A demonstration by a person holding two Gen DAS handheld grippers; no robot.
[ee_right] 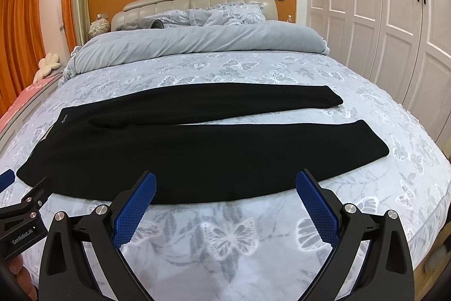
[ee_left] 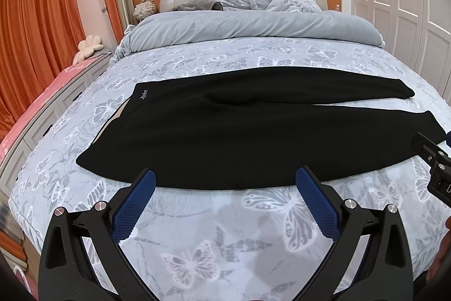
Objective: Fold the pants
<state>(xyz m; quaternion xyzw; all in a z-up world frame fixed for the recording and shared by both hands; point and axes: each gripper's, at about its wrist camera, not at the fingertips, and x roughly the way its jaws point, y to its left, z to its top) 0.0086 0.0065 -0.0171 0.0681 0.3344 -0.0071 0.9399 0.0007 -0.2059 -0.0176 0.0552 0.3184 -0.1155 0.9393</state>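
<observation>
Left gripper [ee_left: 225,182] and right gripper [ee_right: 225,184]: both are hovering with jaws spread wide and released, grasping nothing, their blue pads [ee_left: 134,209] lying just short of the near edge of the black pants [ee_left: 225,137]. The pants are lying flat across the bed [ee_left: 225,230], waistband toward the left, both legs running rightward and parting near the cuffs. Small pale script [ee_right: 64,119] is showing at the waistband, too small to read. "GenRobot.AI" is reading on the left gripper's body in the right wrist view. Bare butterfly-print cover is surrounding the pants on all sides; a grey duvet [ee_right: 197,43] is lying well beyond.
</observation>
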